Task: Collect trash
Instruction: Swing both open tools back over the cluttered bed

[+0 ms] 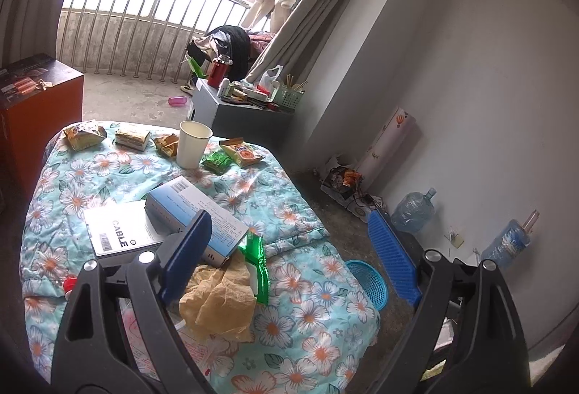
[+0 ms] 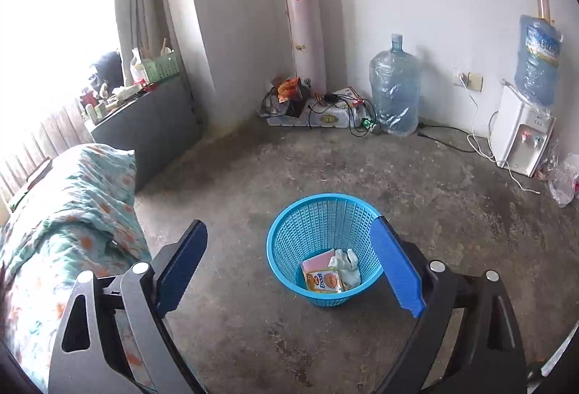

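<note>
Snack packets on the quilt, far edge at 12 o'clock: five
Paper cup (image 1: 193,144): one
Boxes on the quilt: two
Blue basket (image 2: 324,249): one, three items inside
Water jugs: two
Grippers: two

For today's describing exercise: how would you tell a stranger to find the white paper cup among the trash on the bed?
Start at the bed with the floral blanket and look to its far end, nearest the window railing. A row of snack wrappers lies there, and the white paper cup stands among them, beside a green packet. It is the only upright, plain white thing; everything round it is flat, crumpled and colourful.
</note>
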Tool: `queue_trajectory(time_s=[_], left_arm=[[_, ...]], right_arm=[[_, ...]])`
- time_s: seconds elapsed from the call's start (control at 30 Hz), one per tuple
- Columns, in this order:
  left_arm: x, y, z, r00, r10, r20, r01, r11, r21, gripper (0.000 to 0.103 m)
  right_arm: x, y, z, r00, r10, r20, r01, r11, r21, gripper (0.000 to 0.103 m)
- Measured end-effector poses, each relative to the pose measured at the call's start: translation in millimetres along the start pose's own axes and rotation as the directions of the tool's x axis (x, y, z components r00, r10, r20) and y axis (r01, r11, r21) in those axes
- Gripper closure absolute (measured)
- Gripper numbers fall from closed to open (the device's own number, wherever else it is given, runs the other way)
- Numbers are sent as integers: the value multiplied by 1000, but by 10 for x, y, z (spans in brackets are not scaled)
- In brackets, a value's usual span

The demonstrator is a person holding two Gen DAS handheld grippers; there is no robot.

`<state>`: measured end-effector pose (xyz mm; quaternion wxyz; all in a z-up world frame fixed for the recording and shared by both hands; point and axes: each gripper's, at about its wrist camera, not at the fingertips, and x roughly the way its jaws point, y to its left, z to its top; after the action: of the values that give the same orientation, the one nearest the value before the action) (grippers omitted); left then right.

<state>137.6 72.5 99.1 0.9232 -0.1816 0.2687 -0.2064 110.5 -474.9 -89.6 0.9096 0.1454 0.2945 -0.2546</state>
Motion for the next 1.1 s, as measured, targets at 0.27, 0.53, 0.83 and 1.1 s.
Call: queue_trajectory(time_s=[0.27, 0.53, 0.83, 1.1], left_arm=[[-304, 298, -159, 995, 94, 30, -93, 996, -8, 19], [-504, 499, -277, 986, 163, 37, -164, 986, 14, 18], [-583, 674, -394, 980, 197, 23, -197, 979, 43, 17], [-576, 546, -587, 987, 163, 6, -162, 972, 168, 17]], right_arm=[[-798, 541, 128, 984, 173, 43, -168, 980, -110, 9], [-1214, 1239, 122, 910, 414, -29, -414, 901, -128, 9], [-1362, 2158, 71, 794, 583, -173, -608, 760, -230, 9], [-1531, 2888, 101, 700, 658, -278, -713, 624, -319, 9]])
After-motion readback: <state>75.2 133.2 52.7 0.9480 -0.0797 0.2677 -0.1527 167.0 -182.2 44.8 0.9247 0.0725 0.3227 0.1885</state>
